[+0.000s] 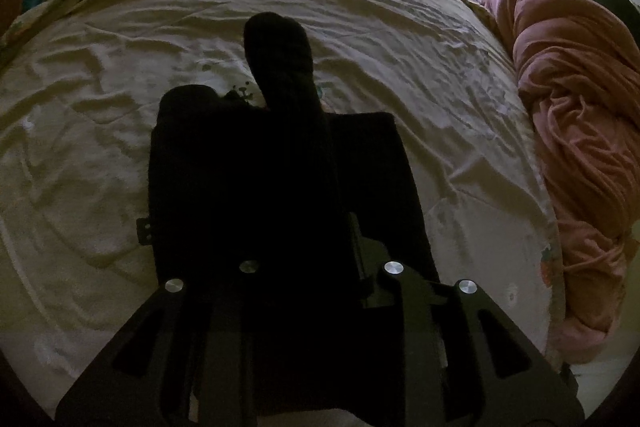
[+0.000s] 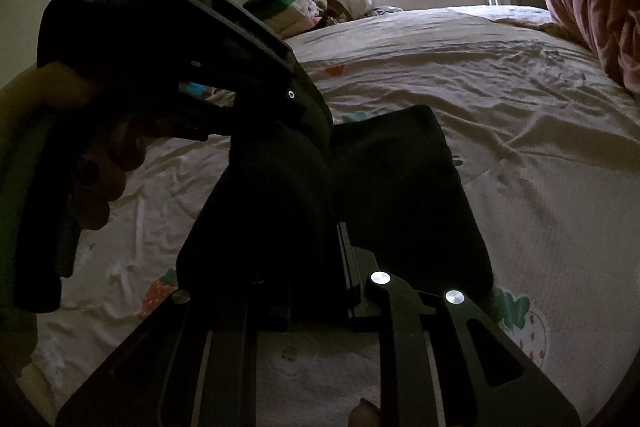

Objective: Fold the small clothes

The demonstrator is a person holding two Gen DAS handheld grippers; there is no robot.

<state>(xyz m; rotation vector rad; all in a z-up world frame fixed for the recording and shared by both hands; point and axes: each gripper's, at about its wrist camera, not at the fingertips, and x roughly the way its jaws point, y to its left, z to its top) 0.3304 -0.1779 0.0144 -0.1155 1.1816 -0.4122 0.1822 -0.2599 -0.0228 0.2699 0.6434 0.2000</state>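
Gripping a black sock (image 1: 280, 67) over the cream bed (image 1: 100, 107), left tool (image 1: 276, 155) held it between the fingers, right tool (image 2: 332, 187) clamped dark cloth too, pink blanket (image 1: 572, 115) far right.

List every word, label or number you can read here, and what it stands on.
No readable text.
The pale patch on the left gripper body is too dark and blurred to read.
The sheet bears only pictures: strawberries, no words.
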